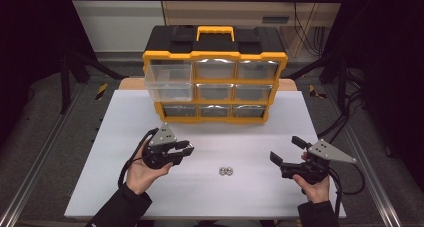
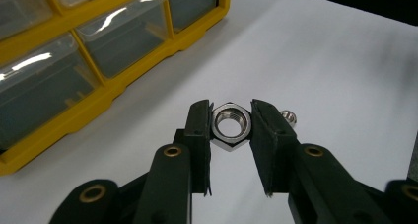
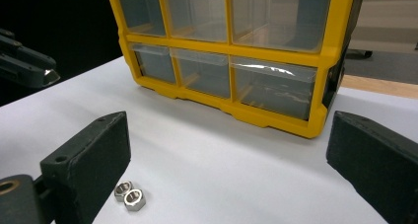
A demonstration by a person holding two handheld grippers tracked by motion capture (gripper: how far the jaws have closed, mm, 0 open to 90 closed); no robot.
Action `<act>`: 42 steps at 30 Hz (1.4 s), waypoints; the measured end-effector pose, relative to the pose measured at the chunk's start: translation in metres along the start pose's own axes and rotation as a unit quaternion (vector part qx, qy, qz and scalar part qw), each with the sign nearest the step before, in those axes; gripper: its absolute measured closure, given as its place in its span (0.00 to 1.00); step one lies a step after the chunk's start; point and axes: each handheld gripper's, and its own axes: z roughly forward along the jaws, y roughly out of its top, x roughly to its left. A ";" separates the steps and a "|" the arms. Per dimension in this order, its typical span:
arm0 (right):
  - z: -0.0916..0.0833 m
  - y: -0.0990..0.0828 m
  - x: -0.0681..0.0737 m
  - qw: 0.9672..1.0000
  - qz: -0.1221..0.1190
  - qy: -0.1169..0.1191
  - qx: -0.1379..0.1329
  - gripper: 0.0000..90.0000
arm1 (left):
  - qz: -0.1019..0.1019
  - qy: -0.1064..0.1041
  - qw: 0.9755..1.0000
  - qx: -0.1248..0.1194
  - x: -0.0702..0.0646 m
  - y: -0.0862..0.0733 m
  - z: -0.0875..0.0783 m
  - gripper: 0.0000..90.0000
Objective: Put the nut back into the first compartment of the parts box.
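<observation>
The left hand-held gripper (image 2: 231,128) is clamped on a steel hex nut (image 2: 230,126), its two black pads pressing on opposite flats so that the nut's bore faces the gripper's own camera and its flat faces stand roughly upright between the jaws. In the high view this left hand-held gripper (image 1: 187,148) sits over the left half of the white worktop (image 1: 125,187), jaws pointing toward the middle, with the yellow and black drawer organiser (image 1: 215,74) beyond it at the far edge. The organiser's upper left drawer (image 1: 168,81) stands pulled out toward the person, and it lies up and slightly left of the held nut, clearly on the left hand's side; judging from that, the coming move is a carry forward to that open drawer, and the nut should be let go once above its open top. Two more nuts (image 1: 226,171) lie touching each other on the worktop between the hands, a little nearer the person than either gripper's jaws. The right hand-held gripper (image 1: 285,150) rests over the right half with its jaws spread wide and nothing between them; in its own view the pair of nuts (image 3: 129,195) lies just beside its left jaw.
</observation>
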 end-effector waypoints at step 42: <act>0.001 0.000 0.000 1.000 0.000 -0.001 0.001 0.04 | 0.021 0.048 0.998 -0.027 0.022 0.060 -0.065 0.77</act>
